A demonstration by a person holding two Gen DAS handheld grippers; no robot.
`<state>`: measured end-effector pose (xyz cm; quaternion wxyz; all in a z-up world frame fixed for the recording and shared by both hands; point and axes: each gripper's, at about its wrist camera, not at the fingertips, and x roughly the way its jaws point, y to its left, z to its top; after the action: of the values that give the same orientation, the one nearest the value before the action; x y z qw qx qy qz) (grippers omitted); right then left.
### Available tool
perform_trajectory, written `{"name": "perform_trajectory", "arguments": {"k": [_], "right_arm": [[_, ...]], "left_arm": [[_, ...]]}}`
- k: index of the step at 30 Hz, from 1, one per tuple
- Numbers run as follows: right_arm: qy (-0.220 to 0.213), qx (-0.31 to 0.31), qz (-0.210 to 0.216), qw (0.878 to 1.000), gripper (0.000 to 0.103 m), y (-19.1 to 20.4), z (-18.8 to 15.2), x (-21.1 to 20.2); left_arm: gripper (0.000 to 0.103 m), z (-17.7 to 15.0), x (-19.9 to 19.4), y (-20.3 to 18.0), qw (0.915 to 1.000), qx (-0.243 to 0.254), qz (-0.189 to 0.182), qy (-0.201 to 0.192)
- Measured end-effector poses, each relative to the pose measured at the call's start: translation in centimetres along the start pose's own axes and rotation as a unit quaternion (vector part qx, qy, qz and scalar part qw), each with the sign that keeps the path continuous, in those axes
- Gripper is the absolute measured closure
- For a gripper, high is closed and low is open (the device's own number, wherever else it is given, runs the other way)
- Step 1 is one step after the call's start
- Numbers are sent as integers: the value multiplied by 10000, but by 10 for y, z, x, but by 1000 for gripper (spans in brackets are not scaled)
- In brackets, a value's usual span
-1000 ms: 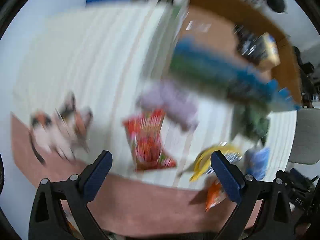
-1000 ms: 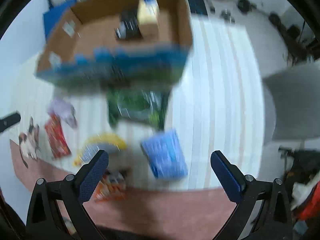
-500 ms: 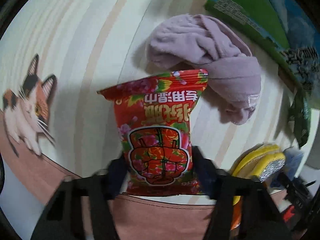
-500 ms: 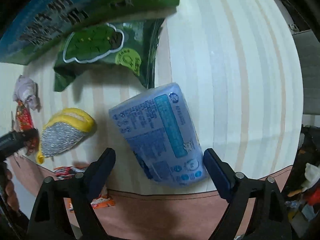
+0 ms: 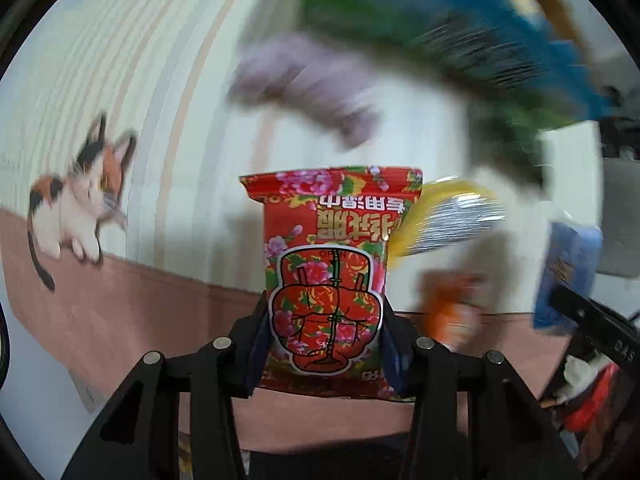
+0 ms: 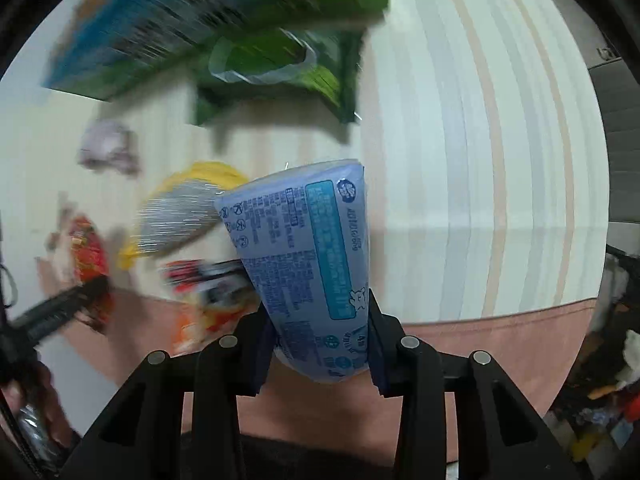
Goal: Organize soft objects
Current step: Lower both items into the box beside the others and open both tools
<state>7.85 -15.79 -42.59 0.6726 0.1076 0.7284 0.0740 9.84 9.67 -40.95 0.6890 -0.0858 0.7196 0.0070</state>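
Note:
My left gripper [image 5: 324,344] is closing on a red flowered snack packet [image 5: 328,256], its pads pressing both sides, and the packet is lifted off the mat. My right gripper [image 6: 320,348] is closing on a pale blue tissue pack [image 6: 308,248], squeezed between the pads and raised. A lilac cloth [image 5: 304,84] lies blurred behind the red packet. A yellow scrub sponge [image 5: 440,216] with a silver face rests beside it, also seen as the sponge [image 6: 188,208] in the right wrist view. The red packet [image 6: 86,248] shows at that view's left edge.
A striped mat [image 6: 480,140] with a pink border and a cat print [image 5: 76,200] covers the floor. A blue-green box [image 6: 208,20] and a green bag [image 6: 280,64] lie at the back. An orange packet [image 5: 448,304] sits near the border.
Both grippers came down over their items and their jaws closed from wide open. The red packet and the blue pack now hang lifted between the pads.

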Motion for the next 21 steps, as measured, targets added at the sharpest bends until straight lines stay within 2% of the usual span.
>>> {"name": "perform_trajectory", "arguments": {"k": [2, 4, 7, 10, 13, 16, 19, 21], "right_arm": [[-296, -93, 218, 9993, 62, 11, 3, -35], [-561, -173, 370, 9976, 62, 20, 18, -70], [-940, -293, 655, 9930, 62, 38, 48, -116], [-1236, -407, 716, 9889, 62, 56, 91, -145], [-1347, -373, 734, 9875, 62, 73, 142, -152], [-1374, -223, 744, 9875, 62, 84, 199, -139], [-1280, -68, 794, 9886, 62, 99, 253, -124], [-1143, 25, 841, 9899, 62, 110, 283, -96]], "left_arm": [[59, 5, -30, -18, 9992, 191, -185, -298], [59, 25, -65, -33, 9968, 393, -382, -577], [59, 80, -106, -40, 9932, 541, -606, -829], [59, 143, -130, -53, 9912, 646, -504, -1043], [59, 209, -130, -56, 9924, 671, -391, -952], [59, 270, -115, -56, 9949, 670, -208, -719], [59, 309, -104, -64, 9956, 762, -1, -543], [59, 326, -90, -68, 9957, 837, 122, -376]]}}
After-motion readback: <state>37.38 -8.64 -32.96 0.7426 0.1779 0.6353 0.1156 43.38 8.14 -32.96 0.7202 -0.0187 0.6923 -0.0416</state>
